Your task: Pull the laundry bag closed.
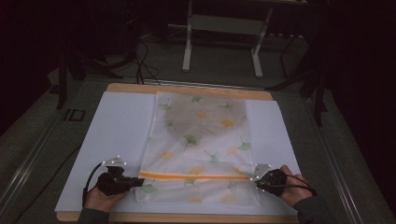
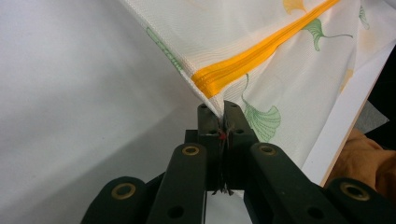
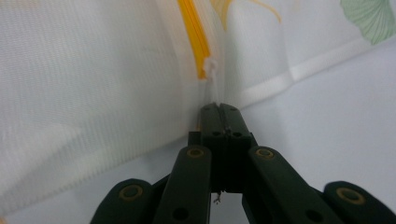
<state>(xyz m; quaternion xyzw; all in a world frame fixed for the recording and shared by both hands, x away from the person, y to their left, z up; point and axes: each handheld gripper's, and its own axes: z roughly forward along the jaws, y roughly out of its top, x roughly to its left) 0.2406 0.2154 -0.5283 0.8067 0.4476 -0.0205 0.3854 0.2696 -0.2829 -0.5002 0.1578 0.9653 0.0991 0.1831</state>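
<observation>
A white mesh bag (image 1: 201, 140) printed with green and yellow ginkgo leaves lies flat on the white sheet (image 1: 116, 126), with an orange zipper (image 1: 196, 177) running across its near end. My left gripper (image 1: 138, 181) is shut on the bag's left edge at the zipper's end; in the left gripper view the mesh bag (image 2: 261, 51) is pinched between the closed jaws of the left gripper (image 2: 222, 106), just below the orange zipper (image 2: 243, 63). My right gripper (image 1: 254, 178) is shut on the white zipper pull (image 3: 212, 74) at the zipper's right end, as the right gripper (image 3: 219, 108) view shows.
The white sheet covers a wooden board (image 1: 187, 88) on a dark table. Beyond the table stand white metal frame legs (image 1: 187, 46) and loose cables (image 1: 144, 65) on the floor. A hand holds each gripper at the near edge.
</observation>
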